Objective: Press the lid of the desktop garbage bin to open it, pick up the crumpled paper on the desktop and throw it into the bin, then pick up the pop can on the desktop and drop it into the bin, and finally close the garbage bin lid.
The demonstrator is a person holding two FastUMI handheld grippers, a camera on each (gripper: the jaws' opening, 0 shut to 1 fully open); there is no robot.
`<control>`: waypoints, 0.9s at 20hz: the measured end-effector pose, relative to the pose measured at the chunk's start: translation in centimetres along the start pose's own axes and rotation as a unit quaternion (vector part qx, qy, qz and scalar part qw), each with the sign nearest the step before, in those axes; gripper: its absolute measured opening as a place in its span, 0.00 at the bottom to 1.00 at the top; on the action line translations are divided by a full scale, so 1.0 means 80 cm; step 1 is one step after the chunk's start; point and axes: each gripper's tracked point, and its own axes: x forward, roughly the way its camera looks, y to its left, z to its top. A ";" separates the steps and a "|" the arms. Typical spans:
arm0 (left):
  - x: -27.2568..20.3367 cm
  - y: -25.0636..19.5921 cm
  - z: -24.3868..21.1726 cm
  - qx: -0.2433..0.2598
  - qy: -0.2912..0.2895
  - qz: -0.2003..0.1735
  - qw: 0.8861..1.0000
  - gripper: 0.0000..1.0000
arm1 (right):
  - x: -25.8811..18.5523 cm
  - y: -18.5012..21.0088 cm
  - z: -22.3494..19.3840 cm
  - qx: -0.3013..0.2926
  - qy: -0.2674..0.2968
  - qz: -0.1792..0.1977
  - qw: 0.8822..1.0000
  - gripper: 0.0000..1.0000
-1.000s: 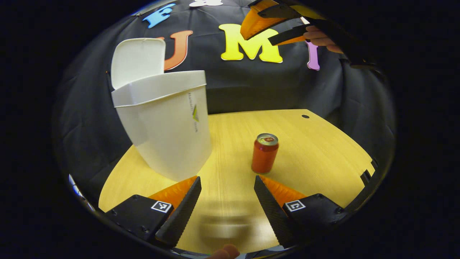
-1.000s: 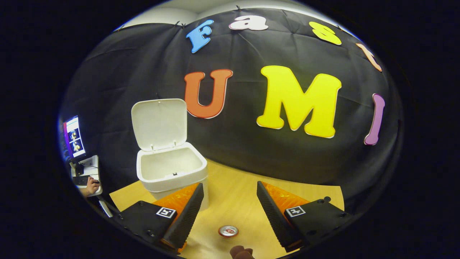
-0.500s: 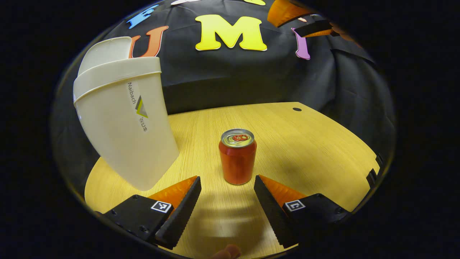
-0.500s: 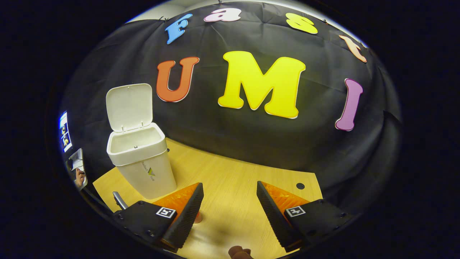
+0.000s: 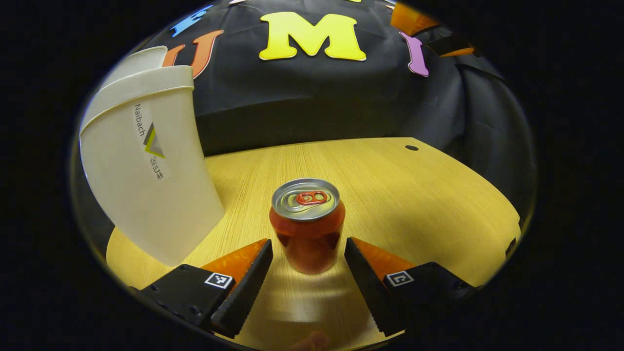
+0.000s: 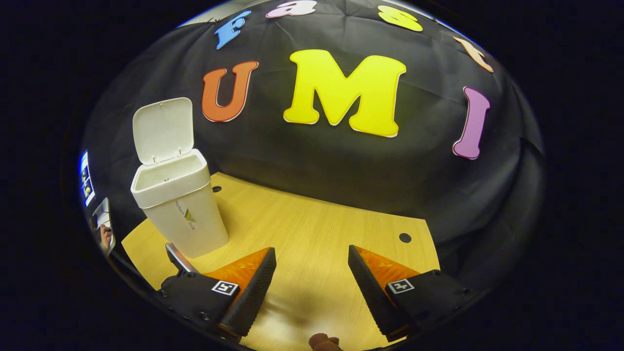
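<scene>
Tabletop (image 5: 419, 195): pale wood grain
Pop can (image 5: 307, 225): red, silver top, upright
Bin (image 5: 146, 170): white, lid up
Left gripper (image 5: 308, 270): jaws apart, flanking can
Right gripper (image 6: 312, 287): jaws apart, holding nothing

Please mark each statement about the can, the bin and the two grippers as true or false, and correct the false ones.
1. The pop can stands upright on the desktop. True.
2. The left gripper is shut on the can. False: its fingers are open, one on each side of the can, with gaps visible.
3. The garbage bin has its lid closed. False: the lid stands raised.
4. The right gripper is open and holds nothing. True.
5. The can lies inside the bin. False: it is on the desktop, beside the bin.
</scene>
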 end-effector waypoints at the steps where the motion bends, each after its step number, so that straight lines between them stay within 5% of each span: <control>1: 0.005 0.002 0.000 0.000 -0.001 0.005 1.000 0.98 | 0.001 -0.001 -0.004 -0.003 0.004 0.001 1.000 0.95; 12: 0.030 0.008 0.000 -0.022 -0.007 0.005 1.000 0.87 | 0.005 -0.014 -0.029 -0.007 0.022 0.000 1.000 0.95; 18: -0.005 0.027 0.022 -0.017 -0.015 0.026 0.999 0.87 | -0.012 -0.022 -0.029 -0.008 0.018 0.001 1.000 0.95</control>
